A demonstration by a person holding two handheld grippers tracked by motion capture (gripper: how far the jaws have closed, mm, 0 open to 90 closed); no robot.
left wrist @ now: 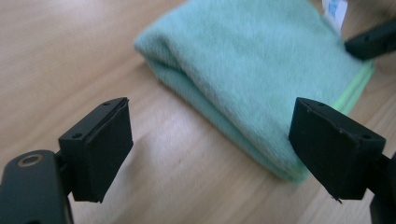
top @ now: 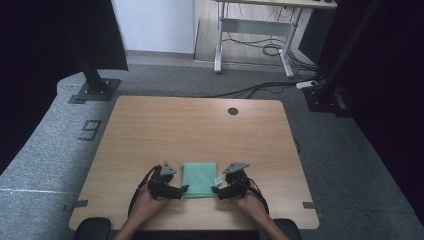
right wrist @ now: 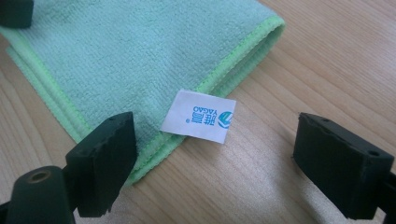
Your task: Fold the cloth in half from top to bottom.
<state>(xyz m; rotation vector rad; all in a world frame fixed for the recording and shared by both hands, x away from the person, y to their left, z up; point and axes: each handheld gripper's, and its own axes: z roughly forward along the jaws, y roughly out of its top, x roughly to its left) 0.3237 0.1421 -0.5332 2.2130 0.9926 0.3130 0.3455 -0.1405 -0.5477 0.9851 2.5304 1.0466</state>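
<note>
a folded green cloth (top: 200,179) lies flat on the wooden table (top: 190,130), near the edge closest to the person, between the two claws. the left claw (top: 181,190) sits just off the cloth's left side, held by the person's left hand (top: 145,205); its jaws stand wide apart with nothing between them but bare table and the near corner of the cloth (left wrist: 261,79), which lies ahead of it and toward its right jaw. the right claw (top: 216,190), held by the right hand (top: 252,205), sits just off the cloth's right side, jaws also wide and holding nothing. ahead of the right claw, the cloth (right wrist: 135,60) spreads past its left jaw, and a small white label (right wrist: 198,115) with blue print sticks out from the cloth's hem, lying on the table between the two jaws. whether either claw touches the cloth cannot be told.
</note>
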